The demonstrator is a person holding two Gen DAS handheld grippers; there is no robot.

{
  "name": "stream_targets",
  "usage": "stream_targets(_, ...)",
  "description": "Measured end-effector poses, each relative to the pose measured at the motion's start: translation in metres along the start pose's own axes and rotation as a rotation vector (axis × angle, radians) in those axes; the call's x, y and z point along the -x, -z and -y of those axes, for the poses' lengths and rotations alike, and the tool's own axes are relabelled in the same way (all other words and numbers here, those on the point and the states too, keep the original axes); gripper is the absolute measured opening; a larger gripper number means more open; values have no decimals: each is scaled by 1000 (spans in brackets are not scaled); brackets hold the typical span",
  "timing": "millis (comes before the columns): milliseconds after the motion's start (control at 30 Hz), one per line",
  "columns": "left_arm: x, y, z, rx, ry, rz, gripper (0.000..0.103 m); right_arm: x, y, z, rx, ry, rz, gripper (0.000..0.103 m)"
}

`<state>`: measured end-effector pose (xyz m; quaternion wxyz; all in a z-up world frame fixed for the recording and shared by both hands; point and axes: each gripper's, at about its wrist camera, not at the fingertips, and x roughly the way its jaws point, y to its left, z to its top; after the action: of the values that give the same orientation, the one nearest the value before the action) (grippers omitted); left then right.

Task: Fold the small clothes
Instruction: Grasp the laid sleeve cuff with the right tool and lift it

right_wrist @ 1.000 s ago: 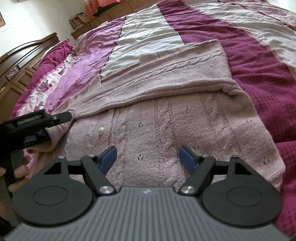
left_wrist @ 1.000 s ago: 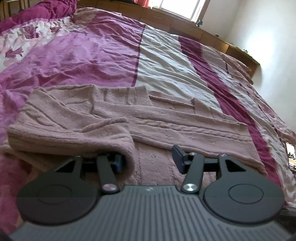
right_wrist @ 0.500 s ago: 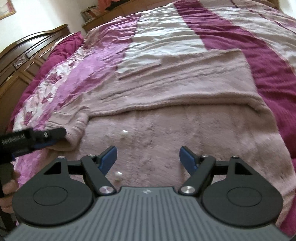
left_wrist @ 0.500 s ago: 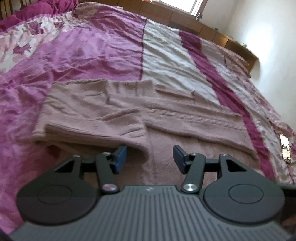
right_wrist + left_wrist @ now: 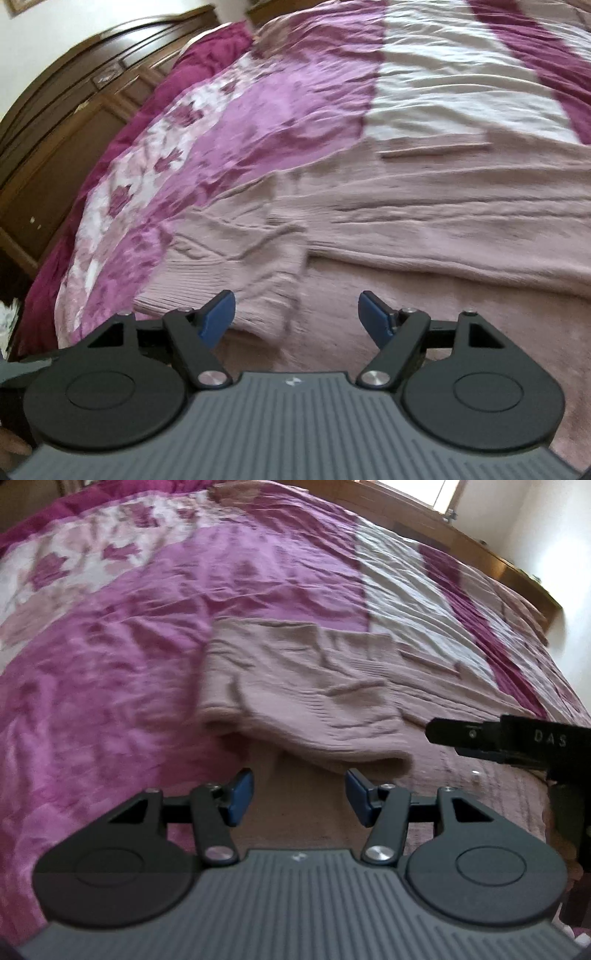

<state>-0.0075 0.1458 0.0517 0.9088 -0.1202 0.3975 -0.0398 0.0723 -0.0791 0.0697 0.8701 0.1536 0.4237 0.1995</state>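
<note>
Right now, per view:
Sweater: dusty-pink cable-knit sweater [image 5: 303,686] lies flat on the bed, over the bedspread [image 5: 110,657]. Same garment fills the R half of the right-wrist view [image 5: 424,229].
Folded part: one sleeve/side flap is laid over the body of the knit; its rounded fold edge [image 5: 369,757] sits just ahead of the left fingers, w/ a shadowed gap under it.
Left gripper: left gripper [image 5: 299,797] hovers low over the sweater's near part, fingers wide apart, nothing betw. them. Blue pads [image 5: 240,794] clear of the fabric as far as can be seen.
Right gripper: right gripper [image 5: 297,317] also has its fingers spread wide, empty. It points at the ribbed cuff [image 5: 207,284], which lies near the left pad [image 5: 218,314]; contact can't be told, pic is blurred.
Right gripper seen from left cam: black body w/ letters "DAS" enters from the R edge [image 5: 517,738], above the sweater, just beside the fold.
Button: small pale button [image 5: 475,773] on the knit, under that black body.
Bedspread: magenta, floral, white and dark-plum stripes [image 5: 461,81]; creased.
Headboard: dark wood headboard [image 5: 66,122] at the bed's far-left edge in the right-wrist view.
Window: bright window [image 5: 417,491] beyond the bed's far edge, above a wooden ledge [image 5: 517,572].
</note>
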Motion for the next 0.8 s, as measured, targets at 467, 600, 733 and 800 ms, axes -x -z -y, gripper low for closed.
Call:
stream_targets(467, -20, -1, -12, 3, -55, 16, 57, -66, -11, -20, 60, 44, -87, 55)
stream_targets(600, -24, 0, -14, 5, -65, 32, 57, -67, -19, -26, 98, 59, -75, 11)
stream_targets(733, -29, -4, -10, -28, -118, 64, 57, -43, -37, -33, 120, 47, 19, 10)
stream_targets(800, -33, -8, -9, -32, -135, 77, 57, -28, -47, -35, 134, 43, 73, 10)
